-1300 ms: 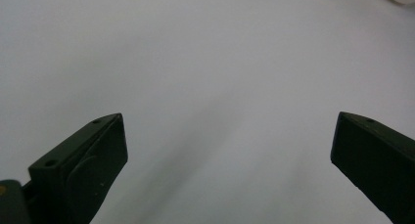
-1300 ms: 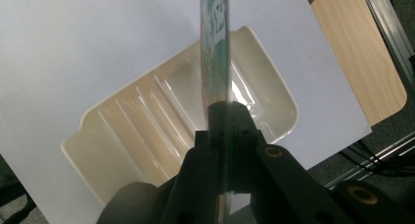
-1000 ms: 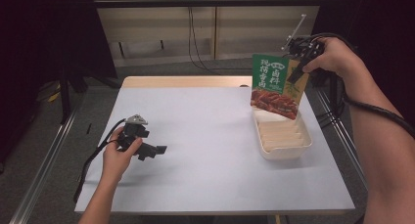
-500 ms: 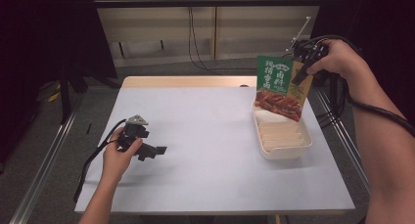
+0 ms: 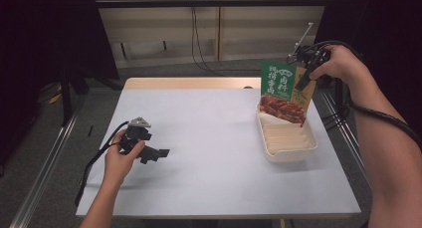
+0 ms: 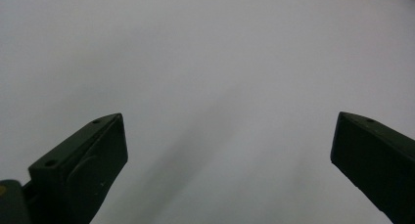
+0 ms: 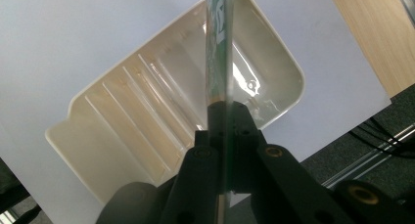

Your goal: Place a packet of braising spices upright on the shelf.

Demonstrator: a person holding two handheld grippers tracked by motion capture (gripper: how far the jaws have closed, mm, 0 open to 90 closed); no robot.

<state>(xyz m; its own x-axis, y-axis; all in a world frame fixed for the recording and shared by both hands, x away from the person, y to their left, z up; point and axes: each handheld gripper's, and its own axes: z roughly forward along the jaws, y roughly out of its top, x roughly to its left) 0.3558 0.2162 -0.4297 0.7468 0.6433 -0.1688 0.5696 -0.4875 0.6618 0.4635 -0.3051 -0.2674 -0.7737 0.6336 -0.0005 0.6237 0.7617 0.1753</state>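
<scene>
One green packet [image 5: 283,91]; one cream tray [image 5: 287,138] — two grippers; one table [image 5: 214,138].

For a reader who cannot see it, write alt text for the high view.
The right gripper holds a green snack packet upright over the far end of a cream tray at the white table's right side. The left gripper rests open on the table's left.

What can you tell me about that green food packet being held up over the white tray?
The packet is a flat, thin pouch, green at the top with pale lettering and a picture of reddish-brown food lower down, plus a yellowish strip along one side. It hangs roughly upright, pinched at its upper edge by the right gripper, whose jaws are shut on it. Its lower end hangs at the far end of the ribbed cream tray; whether it touches the tray cannot be told.
</scene>
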